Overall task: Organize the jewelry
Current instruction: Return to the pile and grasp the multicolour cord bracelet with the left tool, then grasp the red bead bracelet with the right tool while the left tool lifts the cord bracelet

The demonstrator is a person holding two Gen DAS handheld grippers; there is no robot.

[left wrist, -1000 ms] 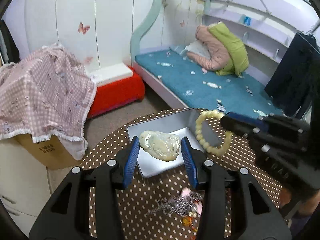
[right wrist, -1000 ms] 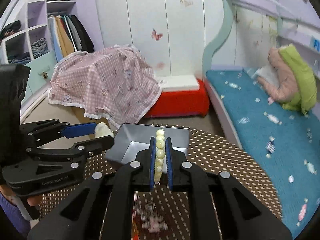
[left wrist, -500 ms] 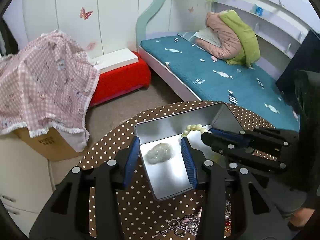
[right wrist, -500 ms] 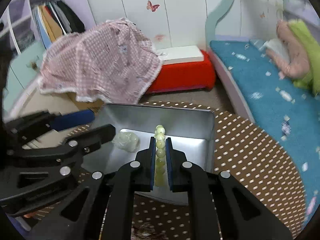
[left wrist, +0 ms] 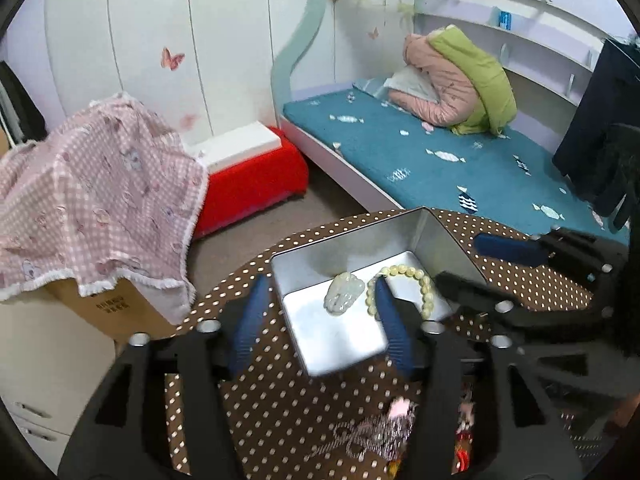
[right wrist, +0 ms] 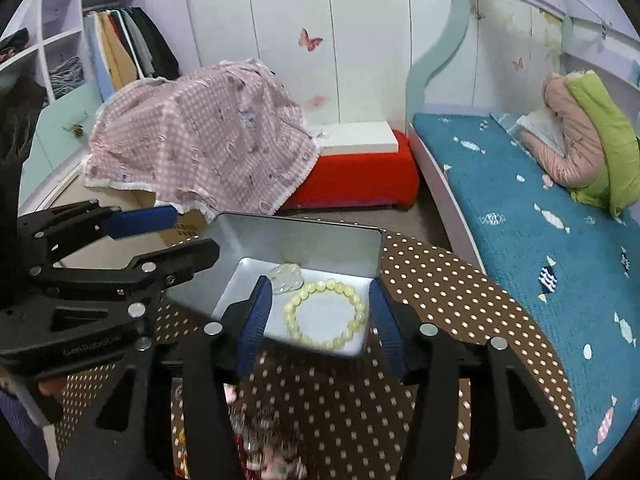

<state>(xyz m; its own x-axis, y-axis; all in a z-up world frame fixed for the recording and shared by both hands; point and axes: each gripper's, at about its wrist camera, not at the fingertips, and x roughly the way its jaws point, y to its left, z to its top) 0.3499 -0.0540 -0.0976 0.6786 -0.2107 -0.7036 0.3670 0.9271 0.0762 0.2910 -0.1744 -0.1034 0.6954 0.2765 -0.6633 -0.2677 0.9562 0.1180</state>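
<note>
A silver metal tin (left wrist: 304, 268) (right wrist: 240, 240) stands open on the brown polka-dot table (left wrist: 280, 396) (right wrist: 440, 280). A pale jade pendant (left wrist: 343, 293) (right wrist: 286, 276) and a cream bead bracelet (left wrist: 420, 280) (right wrist: 326, 314) lie flat on the tin's floor. My left gripper (left wrist: 316, 320) is open and empty over the tin's near edge; it also shows at the left of the right wrist view (right wrist: 160, 232). My right gripper (right wrist: 318, 320) is open and empty above the bracelet; it also shows at the right of the left wrist view (left wrist: 472, 260).
A blurred heap of more jewelry (left wrist: 384, 436) (right wrist: 264, 432) lies on the table near me. Beyond the table are a red bench (left wrist: 248, 184), a pink checked cloth over a cardboard box (left wrist: 92, 200) and a blue bed (left wrist: 440, 164).
The left gripper let the jade pendant drop into the tin, then the right gripper opened and released the bead bracelet into it. Both grippers have drawn back slightly.
</note>
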